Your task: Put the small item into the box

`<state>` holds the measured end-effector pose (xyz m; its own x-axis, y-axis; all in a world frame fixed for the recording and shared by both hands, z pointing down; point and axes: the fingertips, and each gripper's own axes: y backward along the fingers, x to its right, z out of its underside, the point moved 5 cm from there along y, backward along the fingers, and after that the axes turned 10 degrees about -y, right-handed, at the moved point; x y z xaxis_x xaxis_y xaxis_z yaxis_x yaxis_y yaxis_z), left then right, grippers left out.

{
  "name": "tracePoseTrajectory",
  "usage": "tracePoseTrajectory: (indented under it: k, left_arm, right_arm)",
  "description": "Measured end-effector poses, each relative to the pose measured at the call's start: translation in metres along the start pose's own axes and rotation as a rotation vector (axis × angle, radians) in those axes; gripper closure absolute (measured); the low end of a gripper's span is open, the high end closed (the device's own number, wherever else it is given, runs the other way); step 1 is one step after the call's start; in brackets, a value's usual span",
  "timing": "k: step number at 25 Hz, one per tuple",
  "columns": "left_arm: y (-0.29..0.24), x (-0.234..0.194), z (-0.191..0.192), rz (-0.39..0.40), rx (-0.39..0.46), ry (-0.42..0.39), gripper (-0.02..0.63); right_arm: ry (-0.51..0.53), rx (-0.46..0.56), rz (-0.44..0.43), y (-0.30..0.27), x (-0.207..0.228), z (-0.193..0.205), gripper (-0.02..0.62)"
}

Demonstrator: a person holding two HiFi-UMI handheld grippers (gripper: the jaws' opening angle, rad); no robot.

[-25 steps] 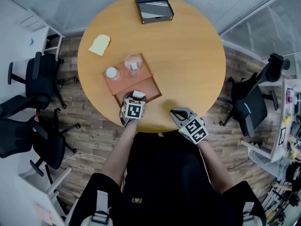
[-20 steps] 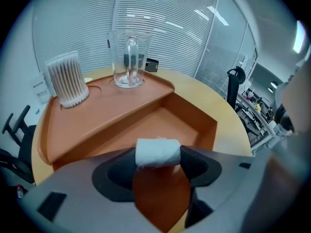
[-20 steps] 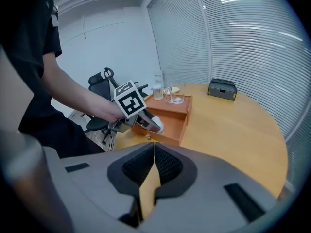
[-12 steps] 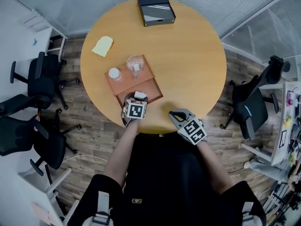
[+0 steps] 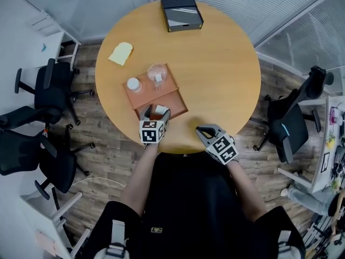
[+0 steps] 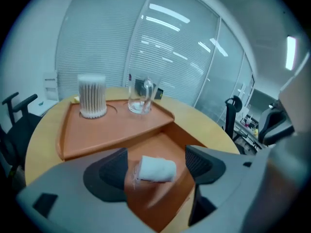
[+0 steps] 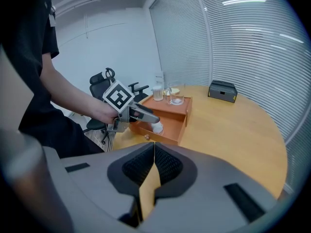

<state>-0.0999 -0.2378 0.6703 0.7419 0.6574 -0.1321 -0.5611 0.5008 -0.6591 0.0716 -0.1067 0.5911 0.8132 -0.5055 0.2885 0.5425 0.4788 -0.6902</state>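
Evidently a release: the left tool (image 5: 156, 114) is opening its jaws off the white roll (image 6: 156, 169), which lies in the box's (image 6: 97, 130) near compartment; the right tool (image 7: 152, 171) waits closed, empty.

You get bright, even light from ceiling strips (image 6: 167, 14); both your gripper views bend and darken toward their edges.

We are standing in an office meeting room, looking down on a round wooden table (image 5: 215, 80) with black swivel chairs (image 5: 43, 99), white desks (image 5: 53, 41) and glass partitions with blinds (image 7: 243, 47) surrounding us.
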Motion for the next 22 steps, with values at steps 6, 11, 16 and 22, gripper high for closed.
tracePoseTrajectory:
  k: [6, 11, 16, 22]
  left_arm:
    - [0.03, 0.0, -0.003, 0.001, 0.105, 0.057, 0.25]
    - [0.056, 0.007, -0.009, -0.002, 0.153, 0.038, 0.253]
    - [0.075, 0.021, -0.014, 0.089, 0.239, 0.033, 0.543]
    - [0.078, 0.037, -0.017, 0.159, 0.235, -0.005, 0.6]
  right_arm:
    - [0.014, 0.014, -0.02, 0.0, -0.001, -0.004, 0.591]
    - [0.015, 0.032, -0.03, 0.0, -0.001, -0.007, 0.591]
    - [0.021, 0.052, -0.032, 0.0, -0.002, -0.012, 0.591]
    - [0.029, 0.06, -0.036, 0.004, -0.001, -0.012, 0.591]
